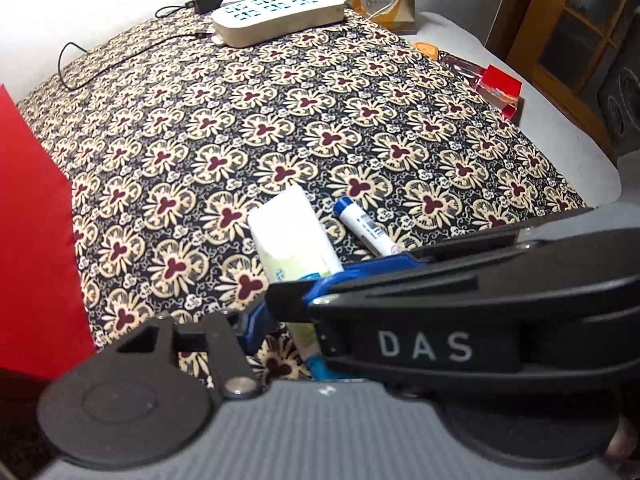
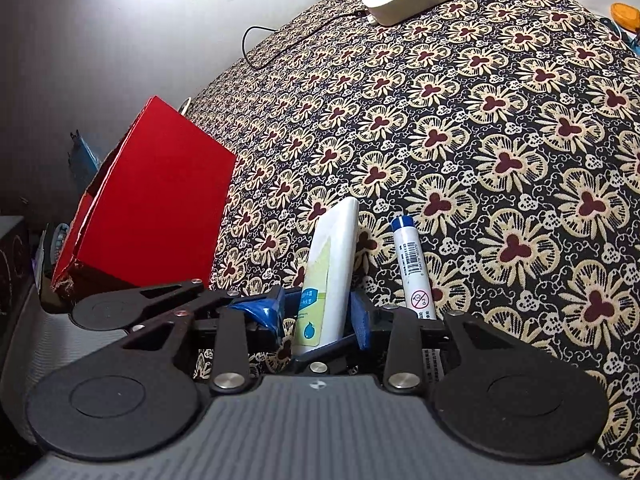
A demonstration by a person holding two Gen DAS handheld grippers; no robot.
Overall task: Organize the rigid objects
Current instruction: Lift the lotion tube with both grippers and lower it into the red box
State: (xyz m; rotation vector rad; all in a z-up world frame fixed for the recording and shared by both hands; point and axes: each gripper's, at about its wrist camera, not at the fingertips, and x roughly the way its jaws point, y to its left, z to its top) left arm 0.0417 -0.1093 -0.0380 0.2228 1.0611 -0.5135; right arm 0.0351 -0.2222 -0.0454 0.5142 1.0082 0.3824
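A red box (image 2: 160, 216) stands at nine o'clock on the floral cloth (image 2: 480, 120). At six o'clock the right gripper (image 2: 320, 320) straddles a white tube (image 2: 332, 264), blue pads beside it; whether they press is unclear. The left gripper (image 1: 288, 312) likewise flanks the tube, grip unclear. A blue-capped marker (image 2: 410, 264) lies just beside, toward three o'clock.

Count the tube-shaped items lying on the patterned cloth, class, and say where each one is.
2. The white and green tube lies between the blue pads of the right gripper; the blue-capped tube lies just to its right on the cloth. Others may be hidden behind the grippers.
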